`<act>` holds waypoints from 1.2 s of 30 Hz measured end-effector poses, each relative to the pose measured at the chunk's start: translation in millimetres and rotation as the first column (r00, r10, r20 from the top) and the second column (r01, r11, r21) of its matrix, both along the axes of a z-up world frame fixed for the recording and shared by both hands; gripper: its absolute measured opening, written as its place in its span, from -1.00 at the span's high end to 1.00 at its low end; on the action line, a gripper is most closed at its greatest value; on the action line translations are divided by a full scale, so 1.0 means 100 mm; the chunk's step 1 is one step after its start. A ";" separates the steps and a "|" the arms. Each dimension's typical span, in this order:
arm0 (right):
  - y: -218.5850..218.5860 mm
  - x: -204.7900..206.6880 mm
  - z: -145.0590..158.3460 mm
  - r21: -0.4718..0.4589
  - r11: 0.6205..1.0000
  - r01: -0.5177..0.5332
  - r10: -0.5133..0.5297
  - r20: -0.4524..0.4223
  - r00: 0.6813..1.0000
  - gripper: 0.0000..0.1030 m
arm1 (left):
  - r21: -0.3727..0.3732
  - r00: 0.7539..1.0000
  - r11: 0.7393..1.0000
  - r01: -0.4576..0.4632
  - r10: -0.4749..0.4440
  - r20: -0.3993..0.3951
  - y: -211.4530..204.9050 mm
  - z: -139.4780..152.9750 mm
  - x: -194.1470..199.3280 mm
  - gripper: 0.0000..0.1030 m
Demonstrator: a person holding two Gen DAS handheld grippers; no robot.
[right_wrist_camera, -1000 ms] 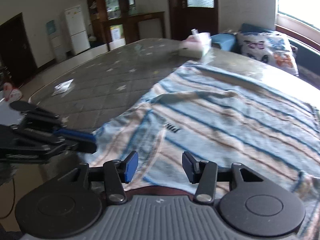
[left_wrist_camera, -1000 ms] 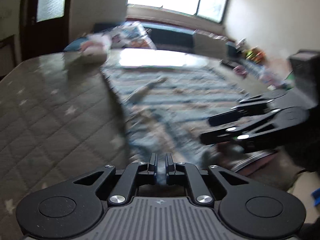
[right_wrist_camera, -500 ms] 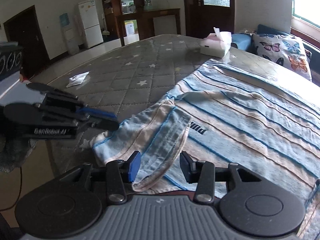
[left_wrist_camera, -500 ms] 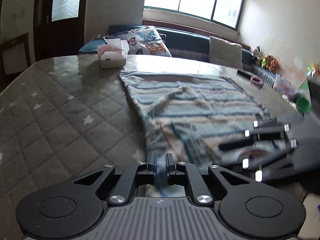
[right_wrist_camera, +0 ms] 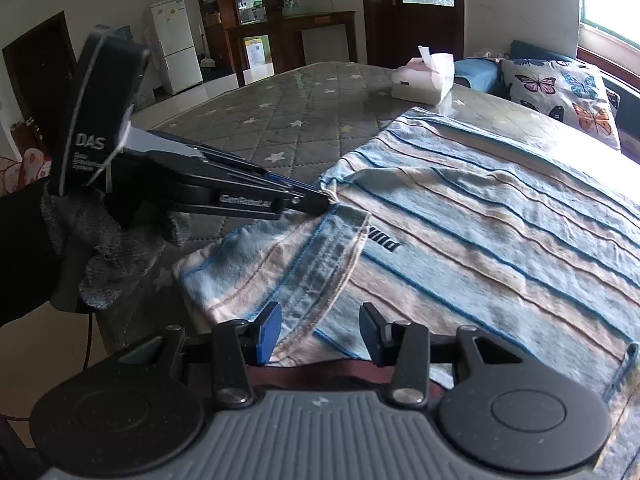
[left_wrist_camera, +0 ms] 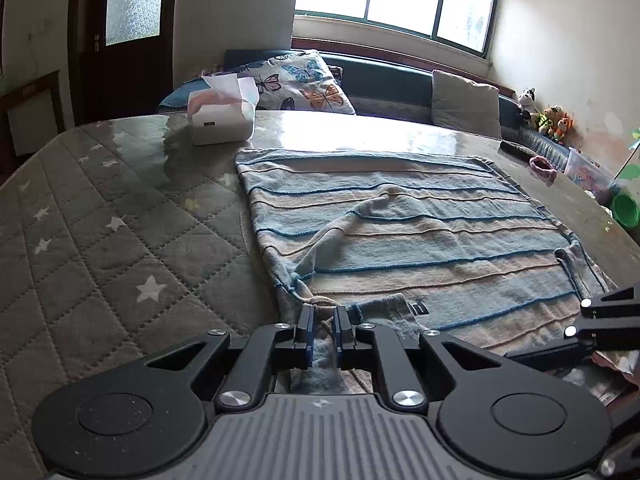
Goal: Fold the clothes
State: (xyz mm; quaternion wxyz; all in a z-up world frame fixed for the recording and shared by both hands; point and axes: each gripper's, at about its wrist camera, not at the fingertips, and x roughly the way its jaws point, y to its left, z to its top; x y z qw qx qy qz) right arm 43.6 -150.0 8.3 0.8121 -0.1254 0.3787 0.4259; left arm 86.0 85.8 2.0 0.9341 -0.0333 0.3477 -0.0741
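Note:
A blue and beige striped garment (left_wrist_camera: 416,236) lies spread on the quilted grey table (left_wrist_camera: 100,240), its near left corner folded over onto itself. My left gripper (left_wrist_camera: 322,326) is shut on that folded corner of cloth. In the right wrist view the same left gripper (right_wrist_camera: 326,204), held by a gloved hand (right_wrist_camera: 112,252), pinches the garment (right_wrist_camera: 480,216) at its left edge. My right gripper (right_wrist_camera: 320,330) hovers open over the garment's near hem, with cloth under and between its fingers but not clamped.
A white tissue box (left_wrist_camera: 222,118) stands at the table's far side, left of the garment. A butterfly-print pillow (left_wrist_camera: 304,82) and a bench lie behind it. Small items and a green cup (left_wrist_camera: 626,210) sit at the right edge. The table's near edge runs just below my right gripper.
My left gripper has carried the garment's corner forward and inward, folding it over. The right gripper has stayed open near the hem while the view steadied.

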 end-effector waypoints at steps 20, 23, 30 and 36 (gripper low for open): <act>-0.94 0.10 0.07 -0.025 0.962 0.272 -0.270 0.058 0.961 0.13 | 0.151 0.993 0.983 0.104 -0.111 0.041 -0.18 -0.02 -0.44 0.25; -1.12 0.07 0.04 -0.041 0.949 0.313 -0.311 0.053 0.949 0.13 | 0.208 0.989 0.971 0.121 -0.135 0.052 -0.21 -0.07 -0.65 0.14; -1.34 -0.10 0.02 -0.057 0.941 0.333 -0.331 0.047 0.943 0.05 | 0.252 0.980 0.955 0.156 -0.181 0.079 -0.28 0.01 -0.86 0.13; -1.54 -0.16 0.12 -0.027 0.919 0.394 -0.391 0.077 0.917 0.05 | 0.164 0.984 0.975 0.147 -0.161 0.075 -0.33 0.02 -0.63 0.15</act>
